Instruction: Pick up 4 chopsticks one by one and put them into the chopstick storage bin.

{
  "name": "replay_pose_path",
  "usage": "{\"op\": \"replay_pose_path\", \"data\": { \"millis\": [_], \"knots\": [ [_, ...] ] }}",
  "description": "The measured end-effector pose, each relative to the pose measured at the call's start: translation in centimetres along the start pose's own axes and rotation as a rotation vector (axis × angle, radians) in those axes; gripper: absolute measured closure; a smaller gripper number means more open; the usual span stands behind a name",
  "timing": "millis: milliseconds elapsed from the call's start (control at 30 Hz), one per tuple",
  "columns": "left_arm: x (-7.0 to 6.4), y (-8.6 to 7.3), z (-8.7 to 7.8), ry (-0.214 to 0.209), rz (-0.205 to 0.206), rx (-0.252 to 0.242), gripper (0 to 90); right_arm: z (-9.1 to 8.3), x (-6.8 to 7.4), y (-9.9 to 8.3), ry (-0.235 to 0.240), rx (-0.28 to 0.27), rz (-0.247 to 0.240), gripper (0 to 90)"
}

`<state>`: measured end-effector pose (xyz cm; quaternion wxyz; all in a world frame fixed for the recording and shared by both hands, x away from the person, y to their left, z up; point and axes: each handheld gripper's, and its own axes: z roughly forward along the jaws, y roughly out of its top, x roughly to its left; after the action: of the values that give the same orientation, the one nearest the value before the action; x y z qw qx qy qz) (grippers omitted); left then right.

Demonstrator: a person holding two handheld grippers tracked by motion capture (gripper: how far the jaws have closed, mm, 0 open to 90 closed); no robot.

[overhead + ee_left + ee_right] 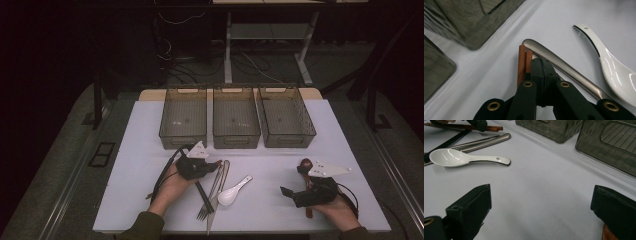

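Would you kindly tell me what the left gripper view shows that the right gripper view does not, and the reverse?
Left gripper view: the left claw up close, jaws pressed together, right beside the ends of the chopsticks.
Right gripper view: the right claw wide open above the bare table, a black handle, and a brown wooden piece by one jaw.
Shared: the chopsticks, white spoon, steel handle and grey bins.

Brown chopsticks (524, 62) partly hidden beneath the left tool (541, 67); steel handle (564, 67) and white spoon (611, 70) cut by the frame edge. Wooden utensil (306, 167) largely covered by the right tool (292, 192).
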<state>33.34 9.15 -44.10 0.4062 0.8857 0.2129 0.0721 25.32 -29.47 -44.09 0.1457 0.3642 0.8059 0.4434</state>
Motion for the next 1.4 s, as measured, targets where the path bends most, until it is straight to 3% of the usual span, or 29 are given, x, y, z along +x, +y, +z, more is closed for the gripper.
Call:
{"op": "replay_pose_path", "data": {
  "millis": [267, 633, 1033, 1233, 1400],
  "knots": [
    [0.7, 0.1, 0.0, 0.030, -0.017, 0.014, 88.9, -0.1, -0.1, 0.0, -0.003, -0.004, 0.001, 2.8],
    [0.4, 0.4, -0.4, 0.016, -0.021, -0.018, 88.5, -0.1, -0.2, 0.0, -0.005, -0.003, 0.004, 2.8],
    [-0.4, 0.2, -3.6, -0.009, -0.078, -0.063, 64.4, -0.5, -0.4, -0.1, -0.005, -0.017, 0.008, 2.8],
    [-0.4, -0.8, -5.5, 0.004, -0.099, -0.064, 48.7, -0.6, -0.3, -0.1, 0.003, -0.022, 0.010, 2.8],
    [0.1, -1.5, -6.6, 0.045, -0.124, -0.097, 41.9, -0.5, -0.2, -0.1, 0.005, -0.021, 0.002, 2.8]
  ]
}}
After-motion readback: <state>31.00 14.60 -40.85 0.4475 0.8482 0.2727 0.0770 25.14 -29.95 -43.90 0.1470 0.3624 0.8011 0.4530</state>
